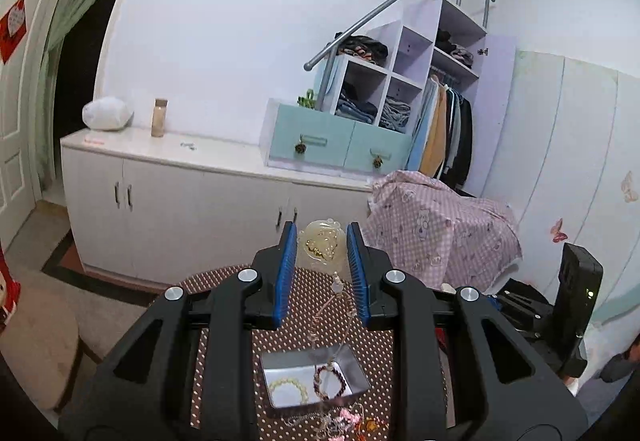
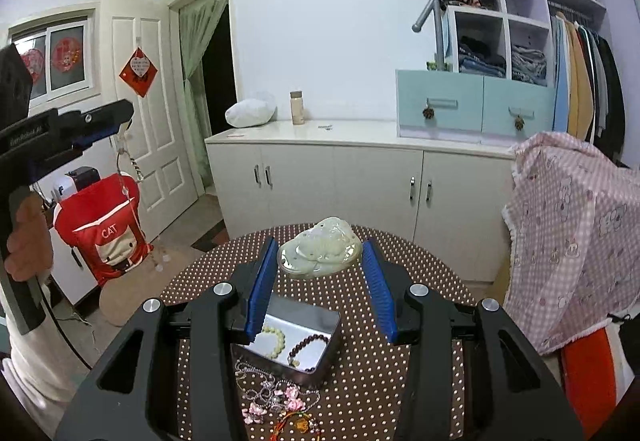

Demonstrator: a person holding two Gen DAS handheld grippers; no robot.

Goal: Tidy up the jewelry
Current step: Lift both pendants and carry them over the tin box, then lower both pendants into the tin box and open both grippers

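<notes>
An open metal tin (image 2: 322, 363) (image 1: 269, 365) stands on the dotted table. In it lie a pale bead bracelet (image 2: 276, 339) (image 1: 289, 390) and a dark red bead bracelet (image 2: 309, 350) (image 1: 331, 381). A thin necklace with clear beads (image 1: 338, 284) (image 2: 129, 166) hangs from my left gripper (image 1: 322, 227) (image 2: 120, 119), whose jaws stand narrow, high above the table. Its lower end dangles toward the tin. My right gripper (image 2: 320, 243) hovers open over the tin with nothing between its fingers. More tangled chains and pink flower pieces (image 2: 276, 399) (image 1: 332, 421) lie in front of the tin.
A pale jade carving (image 2: 320, 253) (image 1: 322, 245) sits at the table's far side. A pink checked cloth (image 2: 572, 221) drapes a chair on the right. A red cat cushion (image 2: 108, 237) stands left. A person's hand (image 2: 26, 237) holds the left gripper's handle. White cabinets (image 2: 340, 173) line the wall.
</notes>
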